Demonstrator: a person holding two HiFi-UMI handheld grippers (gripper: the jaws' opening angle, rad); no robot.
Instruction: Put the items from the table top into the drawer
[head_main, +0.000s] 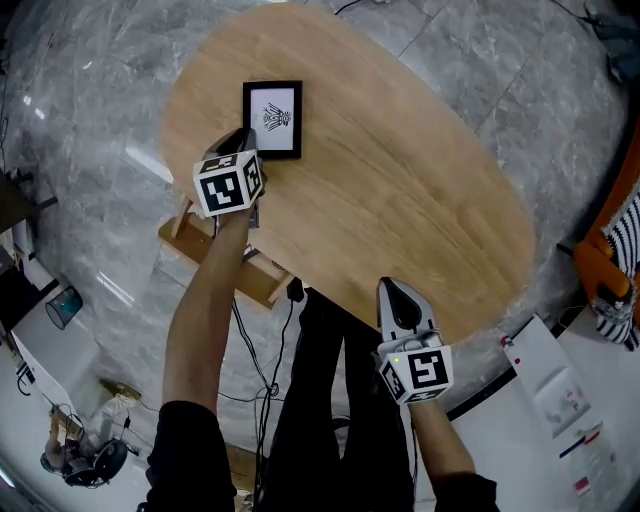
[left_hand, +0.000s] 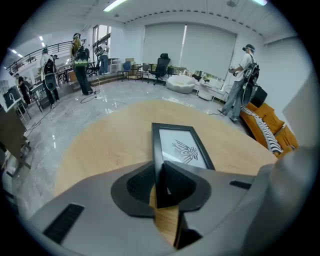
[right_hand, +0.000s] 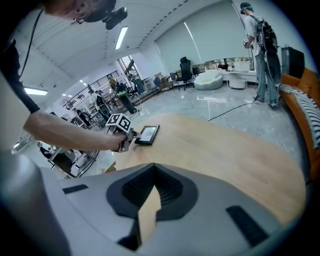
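Note:
A black-framed picture with an insect drawing lies flat on the oval wooden table, near its far left. My left gripper is shut on the frame's near edge. In the left gripper view the frame runs away from the jaws, its black border clamped between the two pads. My right gripper hangs over the table's near edge with its jaws shut and nothing in them. The right gripper view shows those tips meeting, and far off the left gripper at the frame.
A wooden structure juts out below the table's left edge; I cannot tell whether it is the drawer. An orange sofa with a striped cushion stands at the right. Cables trail on the marble floor. People stand around the room.

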